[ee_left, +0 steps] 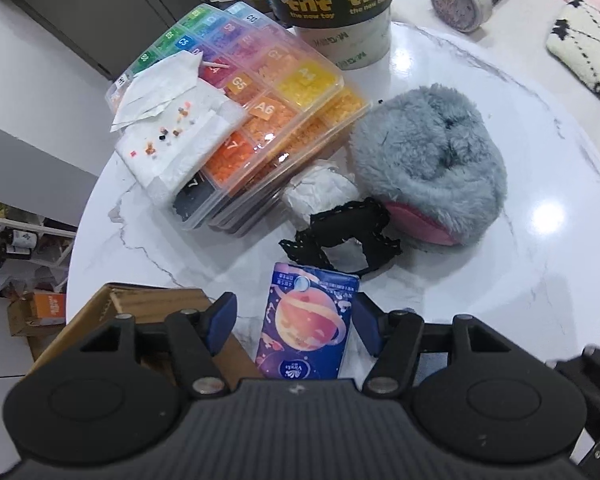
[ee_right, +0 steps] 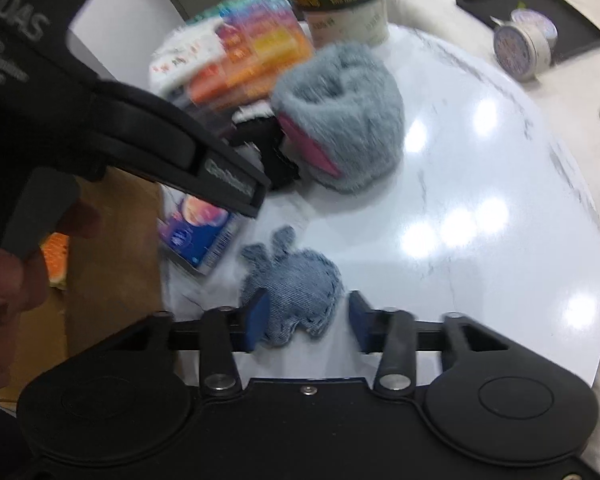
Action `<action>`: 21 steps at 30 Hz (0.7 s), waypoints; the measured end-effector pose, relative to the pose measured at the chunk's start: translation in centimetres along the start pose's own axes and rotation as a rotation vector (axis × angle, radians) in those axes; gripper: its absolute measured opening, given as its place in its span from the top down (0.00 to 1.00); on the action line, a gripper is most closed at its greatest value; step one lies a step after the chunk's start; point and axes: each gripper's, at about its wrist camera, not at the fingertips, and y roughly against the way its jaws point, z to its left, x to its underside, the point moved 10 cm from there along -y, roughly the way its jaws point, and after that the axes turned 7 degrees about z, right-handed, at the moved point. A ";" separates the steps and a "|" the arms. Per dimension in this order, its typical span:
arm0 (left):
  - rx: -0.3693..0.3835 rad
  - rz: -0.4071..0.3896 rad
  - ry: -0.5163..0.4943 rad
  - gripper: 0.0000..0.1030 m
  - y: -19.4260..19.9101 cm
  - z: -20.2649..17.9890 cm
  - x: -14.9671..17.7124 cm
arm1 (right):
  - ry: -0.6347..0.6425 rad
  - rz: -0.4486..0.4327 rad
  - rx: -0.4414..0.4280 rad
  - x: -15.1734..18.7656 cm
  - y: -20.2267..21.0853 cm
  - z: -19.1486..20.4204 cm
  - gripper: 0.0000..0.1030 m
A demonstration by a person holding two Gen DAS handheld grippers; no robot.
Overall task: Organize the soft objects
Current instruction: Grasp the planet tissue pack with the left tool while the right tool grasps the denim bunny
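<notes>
One grey fluffy slipper (ee_left: 428,160), one tissue pack (ee_left: 306,324), one denim apple (ee_right: 296,296), two tins (ee_left: 462,0), two bead boxes (ee_left: 260,92)
</notes>
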 end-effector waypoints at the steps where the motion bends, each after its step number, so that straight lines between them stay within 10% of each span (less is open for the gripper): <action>1: 0.000 -0.004 0.016 0.40 0.0 0.1 -0.1 | -0.019 0.000 -0.016 0.0 0.0 -0.3 0.70; 5: 0.023 -0.013 0.034 0.41 0.2 -0.5 -0.3 | -0.081 -0.014 0.010 -0.1 0.4 -2.3 1.00; 11: -0.008 -0.048 0.027 0.41 0.9 -1.4 0.5 | -0.155 -0.040 -0.005 -0.1 1.3 -4.5 1.00; 21: 0.031 -0.017 0.128 0.40 -1.2 0.6 1.3 | -0.128 -0.080 -0.113 -1.7 1.4 -2.6 0.71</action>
